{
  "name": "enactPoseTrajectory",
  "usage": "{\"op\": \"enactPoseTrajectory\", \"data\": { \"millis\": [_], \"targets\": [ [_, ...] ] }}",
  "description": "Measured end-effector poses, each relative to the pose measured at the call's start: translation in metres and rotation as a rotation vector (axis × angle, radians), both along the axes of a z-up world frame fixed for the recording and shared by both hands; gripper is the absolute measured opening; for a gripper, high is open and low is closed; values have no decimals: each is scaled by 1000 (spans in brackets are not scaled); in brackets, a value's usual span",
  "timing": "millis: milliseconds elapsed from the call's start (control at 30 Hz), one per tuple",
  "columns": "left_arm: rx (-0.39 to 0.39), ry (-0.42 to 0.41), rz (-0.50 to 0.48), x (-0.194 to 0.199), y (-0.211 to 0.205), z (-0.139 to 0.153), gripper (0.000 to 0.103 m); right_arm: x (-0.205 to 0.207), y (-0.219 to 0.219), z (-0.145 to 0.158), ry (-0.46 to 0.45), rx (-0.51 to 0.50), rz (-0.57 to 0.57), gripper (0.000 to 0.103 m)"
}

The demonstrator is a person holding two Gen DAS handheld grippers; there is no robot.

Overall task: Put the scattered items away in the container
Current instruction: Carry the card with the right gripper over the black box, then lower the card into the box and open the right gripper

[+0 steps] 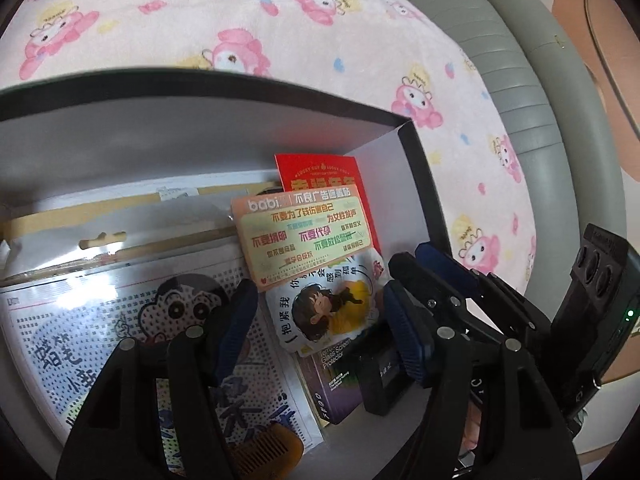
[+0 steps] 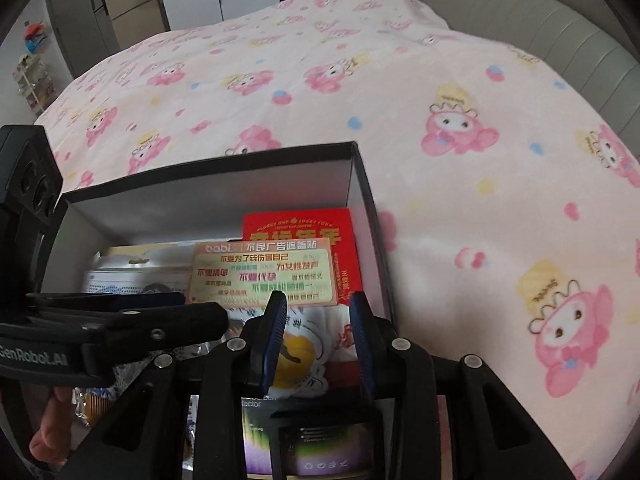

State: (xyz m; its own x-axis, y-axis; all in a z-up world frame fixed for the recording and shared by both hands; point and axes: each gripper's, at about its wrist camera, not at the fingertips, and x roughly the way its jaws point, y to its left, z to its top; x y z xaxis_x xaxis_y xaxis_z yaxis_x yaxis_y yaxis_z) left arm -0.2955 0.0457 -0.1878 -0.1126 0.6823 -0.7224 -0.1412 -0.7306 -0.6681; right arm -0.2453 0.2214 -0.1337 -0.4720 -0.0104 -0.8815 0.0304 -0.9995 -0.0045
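Observation:
An open black box with white inner walls sits on a pink cartoon-print blanket. Inside lie a red card, a babi sticker sheet, a white cartoon-girl pack, a bead-art kit, a screen-protector box, a small black box and a brown comb. My left gripper is open and empty above the items. My right gripper is open and empty over the box's right part; it shows in the left view.
The pink blanket covers the bed around the box. A grey padded headboard runs along the right. Cardboard boxes and white cupboards stand beyond the bed's far end.

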Motion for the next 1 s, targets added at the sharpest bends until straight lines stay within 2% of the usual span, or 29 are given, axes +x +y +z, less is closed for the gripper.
{"op": "enactPoseTrajectory", "data": {
  "millis": [200, 433, 467, 633, 700, 767, 800, 833, 867, 933, 1000],
  "targets": [
    [-116, 32, 44, 1, -7, 2, 66, 10, -8, 14, 76, 57, 12, 29],
    [-140, 17, 59, 1, -5, -3, 65, 12, -3, 20, 71, -17, 3, 29],
    [-123, 12, 48, 1, -3, -4, 65, 11, -2, 20, 66, -20, -3, 29],
    [61, -81, -1, -2, -4, -16, 64, 12, -4, 16, 51, -23, -8, 29],
    [61, -62, 18, -3, -8, -12, 64, 13, -3, 16, 48, -32, -8, 29],
    [28, -26, 57, -1, -15, -6, 60, 14, -3, 18, 56, -32, -8, 29],
    [-2, -12, 80, 0, -18, -3, 54, 15, -3, 19, 60, -32, -7, 29],
    [-47, -3, 98, 1, -20, -2, 42, 15, -4, 20, 63, -35, -7, 29],
    [-104, 1, 110, 3, -20, -2, 37, 15, -4, 20, 63, -40, -7, 29],
    [-175, 1, 108, 5, -19, -4, 30, 15, -4, 19, 59, -45, -11, 29],
    [-205, 1, 94, 6, -17, -8, 27, 15, -3, 19, 59, -43, -13, 29]
  ]
}}
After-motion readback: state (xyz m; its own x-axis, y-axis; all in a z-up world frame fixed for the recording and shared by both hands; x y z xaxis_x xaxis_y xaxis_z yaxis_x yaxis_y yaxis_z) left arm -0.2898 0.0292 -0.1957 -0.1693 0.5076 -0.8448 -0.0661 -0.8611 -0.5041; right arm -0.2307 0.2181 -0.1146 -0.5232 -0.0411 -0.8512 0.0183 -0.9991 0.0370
